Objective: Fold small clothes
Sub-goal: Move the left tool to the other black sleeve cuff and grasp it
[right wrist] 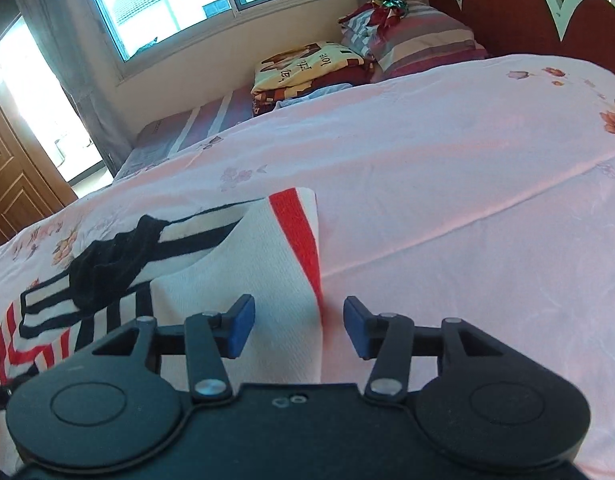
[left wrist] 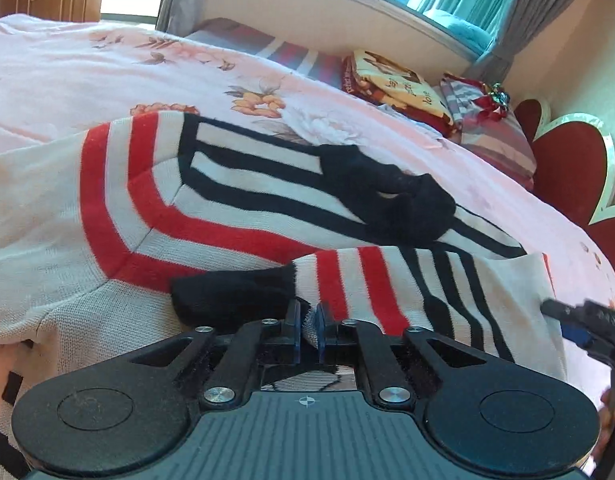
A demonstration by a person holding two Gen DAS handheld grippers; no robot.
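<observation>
A small white knit sweater (left wrist: pixel 227 208) with red and black stripes and a black collar (left wrist: pixel 391 196) lies on the pink floral bedsheet (left wrist: pixel 107 72). One striped sleeve with a black cuff (left wrist: pixel 227 296) is folded across the body. My left gripper (left wrist: pixel 309 326) is shut on that sleeve's fabric. In the right wrist view the sweater (right wrist: pixel 243 264) lies left of centre. My right gripper (right wrist: pixel 299 328) is open, its jaws straddling the sweater's red-striped side edge just above the sheet. The right gripper also shows in the left wrist view (left wrist: pixel 575 320) at the sweater's right edge.
Folded blankets (right wrist: pixel 307 68) and a striped pillow (right wrist: pixel 419 40) lie at the head of the bed by a red headboard (right wrist: pixel 527 8). A window (right wrist: pixel 187 0) and a wooden door (right wrist: pixel 11 184) are behind. Bare pink sheet (right wrist: pixel 467 200) spreads right of the sweater.
</observation>
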